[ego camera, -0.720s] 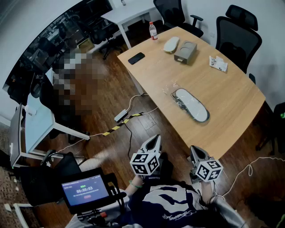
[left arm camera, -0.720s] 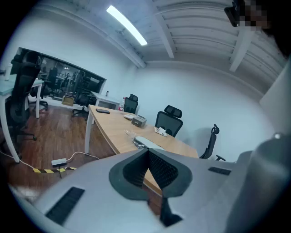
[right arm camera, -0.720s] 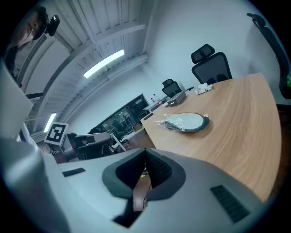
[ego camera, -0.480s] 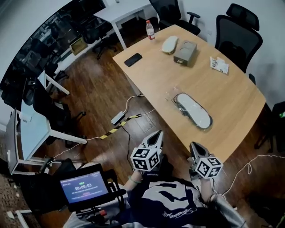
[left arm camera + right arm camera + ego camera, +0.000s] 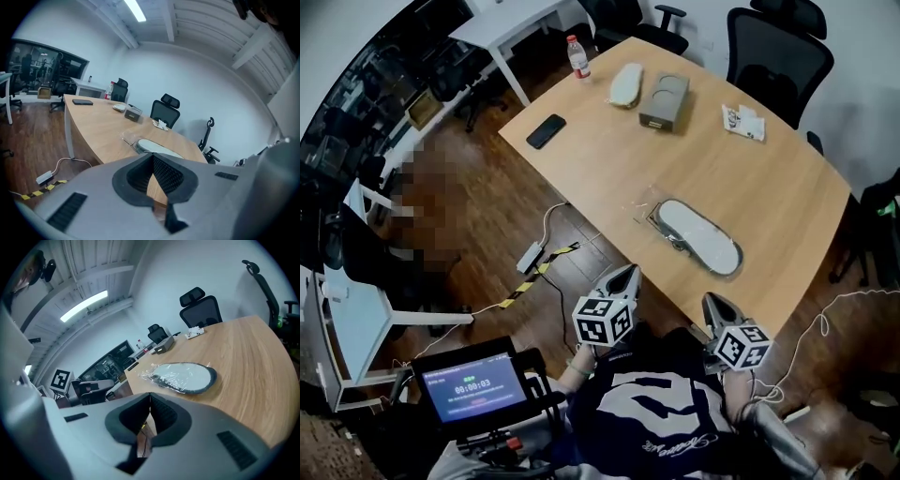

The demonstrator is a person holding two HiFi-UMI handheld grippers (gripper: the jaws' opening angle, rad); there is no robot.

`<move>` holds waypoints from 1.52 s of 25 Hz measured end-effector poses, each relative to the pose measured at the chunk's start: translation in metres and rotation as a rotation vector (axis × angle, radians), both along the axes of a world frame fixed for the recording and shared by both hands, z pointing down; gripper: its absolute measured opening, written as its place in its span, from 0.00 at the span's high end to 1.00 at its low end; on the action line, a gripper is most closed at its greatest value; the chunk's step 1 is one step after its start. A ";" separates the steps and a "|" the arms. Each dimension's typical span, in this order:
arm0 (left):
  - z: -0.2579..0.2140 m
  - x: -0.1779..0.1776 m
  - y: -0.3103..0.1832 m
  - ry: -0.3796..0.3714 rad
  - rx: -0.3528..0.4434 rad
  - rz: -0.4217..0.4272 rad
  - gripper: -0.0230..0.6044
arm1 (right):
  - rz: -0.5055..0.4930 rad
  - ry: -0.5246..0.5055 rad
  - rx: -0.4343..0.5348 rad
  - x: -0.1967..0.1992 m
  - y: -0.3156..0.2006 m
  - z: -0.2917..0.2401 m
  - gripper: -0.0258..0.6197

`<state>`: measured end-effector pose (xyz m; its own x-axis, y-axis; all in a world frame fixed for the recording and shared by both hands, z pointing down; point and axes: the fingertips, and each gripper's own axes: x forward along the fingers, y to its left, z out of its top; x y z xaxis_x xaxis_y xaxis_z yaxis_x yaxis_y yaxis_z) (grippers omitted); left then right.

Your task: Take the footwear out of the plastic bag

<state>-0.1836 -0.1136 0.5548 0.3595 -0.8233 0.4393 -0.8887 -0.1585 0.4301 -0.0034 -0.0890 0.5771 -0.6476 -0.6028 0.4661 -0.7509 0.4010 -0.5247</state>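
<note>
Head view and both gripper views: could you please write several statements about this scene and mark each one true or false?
1. The slipper lies inside the clear plastic bag on the wooden table. True.
2. The right gripper is closed on the plastic bag. False: its jaws are together with nothing between them, and it is apart from the bag.
3. A dark phone lies flat on the table. True.
4. The bottle lies on its side next to the bagged slipper. False: it stands upright at the far end of the table.
5. The left gripper has its jaws wide apart. False: they are together and empty.
</note>
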 end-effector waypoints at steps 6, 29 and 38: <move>0.021 0.001 -0.031 -0.015 -0.066 0.001 0.96 | 0.034 0.001 -0.039 0.019 -0.019 0.009 0.92; 0.114 0.016 -0.148 -0.323 -0.391 0.129 0.96 | 0.124 -0.109 -0.224 0.098 -0.102 0.059 0.61; 0.129 0.017 -0.145 -0.304 -0.434 0.158 0.96 | 0.101 -0.137 -0.313 0.095 -0.114 0.083 0.51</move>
<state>-0.1661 -0.2583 0.6836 0.2679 -0.4897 0.8297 -0.9629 -0.1650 0.2135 0.0919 -0.2027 0.6599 -0.6617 -0.5086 0.5510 -0.6924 0.1323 -0.7093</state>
